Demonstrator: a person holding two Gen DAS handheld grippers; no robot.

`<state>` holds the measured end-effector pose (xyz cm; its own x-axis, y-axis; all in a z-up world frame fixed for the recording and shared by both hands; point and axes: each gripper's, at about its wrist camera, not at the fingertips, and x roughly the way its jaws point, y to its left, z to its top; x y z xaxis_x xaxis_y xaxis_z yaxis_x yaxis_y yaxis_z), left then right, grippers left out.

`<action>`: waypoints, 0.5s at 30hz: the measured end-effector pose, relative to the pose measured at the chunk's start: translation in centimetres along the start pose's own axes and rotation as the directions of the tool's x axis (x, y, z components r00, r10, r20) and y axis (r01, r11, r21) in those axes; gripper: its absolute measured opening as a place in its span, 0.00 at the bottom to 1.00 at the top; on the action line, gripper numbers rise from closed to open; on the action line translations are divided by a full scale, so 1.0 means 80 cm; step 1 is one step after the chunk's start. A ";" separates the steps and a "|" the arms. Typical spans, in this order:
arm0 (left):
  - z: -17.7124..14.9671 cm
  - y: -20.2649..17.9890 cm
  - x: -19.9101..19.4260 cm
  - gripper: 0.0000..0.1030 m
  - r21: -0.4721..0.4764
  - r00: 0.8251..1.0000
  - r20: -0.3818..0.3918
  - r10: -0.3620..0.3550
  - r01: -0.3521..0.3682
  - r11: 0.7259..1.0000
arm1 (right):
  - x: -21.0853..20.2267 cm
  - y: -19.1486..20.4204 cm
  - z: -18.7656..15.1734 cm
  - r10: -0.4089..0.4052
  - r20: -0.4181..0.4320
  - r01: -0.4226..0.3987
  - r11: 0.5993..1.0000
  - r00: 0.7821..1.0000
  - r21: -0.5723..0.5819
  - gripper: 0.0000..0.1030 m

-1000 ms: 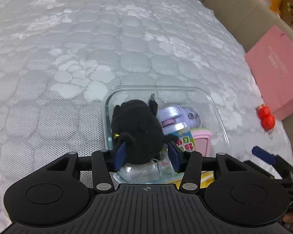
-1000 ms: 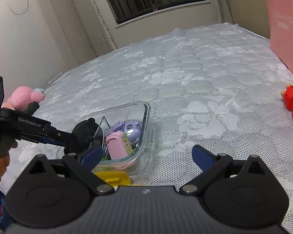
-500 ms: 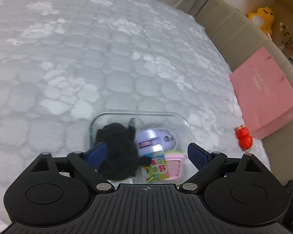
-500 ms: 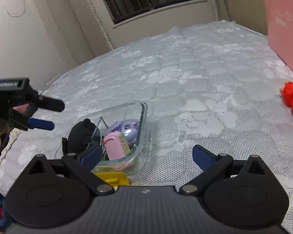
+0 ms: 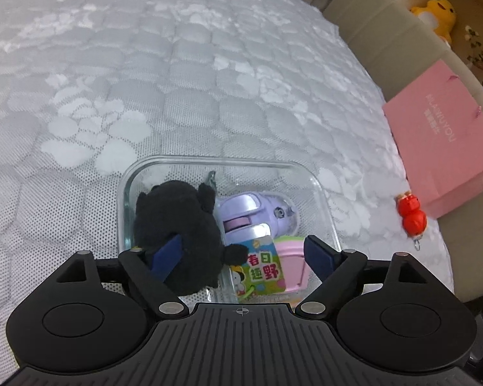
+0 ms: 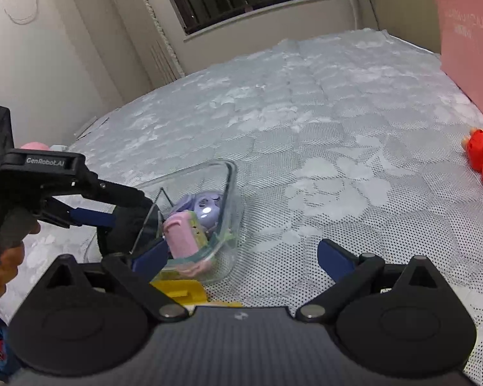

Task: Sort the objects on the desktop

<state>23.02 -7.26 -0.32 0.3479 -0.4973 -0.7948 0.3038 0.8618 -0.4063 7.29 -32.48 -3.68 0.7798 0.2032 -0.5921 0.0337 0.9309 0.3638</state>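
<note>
The left gripper (image 5: 243, 255), jaws just opened and spread wide, hangs over the glass container (image 5: 228, 162) holding the black plush toy (image 5: 177, 222). The right gripper (image 6: 241, 257) also gapes empty. Only its view shows a yellow piece (image 6: 180, 291) near the container; a red toy (image 5: 411, 214) lies far right.

glass box (image 5: 127, 193) sitting on bed | black plush (image 5: 180, 225), purple toy (image 5: 254, 214), pink item (image 5: 289, 263) lying inside | red toy (image 5: 411, 215) lying apart

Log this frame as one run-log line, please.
left gripper: open, jaws just opened, over glass container | black plush: in container | right gripper: open, empty | red toy: outside on bedspread
</note>
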 end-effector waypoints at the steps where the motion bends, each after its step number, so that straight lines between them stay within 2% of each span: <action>1: -0.002 -0.001 -0.006 0.85 0.004 1.000 0.013 0.002 -0.002 1.000 | -0.003 0.000 0.000 0.004 0.016 -0.004 1.000 1.000 0.006 0.97; 4: -0.018 0.000 -0.038 0.92 0.010 0.996 0.084 -0.014 0.013 1.000 | -0.011 -0.003 0.001 0.023 0.069 -0.025 0.999 0.997 0.036 0.97; 7: -0.051 0.013 -0.069 0.95 -0.001 0.987 0.157 0.024 -0.024 1.000 | -0.020 -0.014 0.004 0.107 0.124 -0.120 0.987 0.986 0.106 1.00; 9: -0.071 0.024 -0.078 0.96 -0.016 0.985 0.167 0.050 -0.048 0.999 | -0.022 -0.018 0.009 0.188 0.127 -0.205 0.968 0.974 0.141 1.00; 11: -0.087 0.032 -0.078 0.96 -0.023 0.986 0.145 0.086 -0.083 0.996 | -0.019 -0.014 0.020 0.237 0.102 -0.250 0.959 0.966 0.133 0.99; 12: -0.095 0.035 -0.076 0.96 -0.018 0.985 0.132 0.111 -0.110 0.994 | -0.016 -0.008 0.028 0.246 0.075 -0.254 0.960 0.966 0.116 0.97; 14: -0.110 0.039 -0.071 0.96 -0.003 0.980 0.116 0.161 -0.162 0.987 | -0.008 0.005 0.044 0.224 0.004 -0.223 0.970 0.975 0.099 0.75; 15: -0.116 0.040 -0.068 0.97 0.007 0.977 0.110 0.183 -0.185 0.983 | -0.002 0.017 0.052 0.213 -0.030 -0.211 0.976 0.977 0.054 0.71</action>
<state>13.91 -0.88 -1.48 0.4929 -0.3392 -0.8012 0.2405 0.9381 -0.2492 9.82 -32.48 -0.08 0.7501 0.4055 -0.5224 -0.0980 0.8494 0.5186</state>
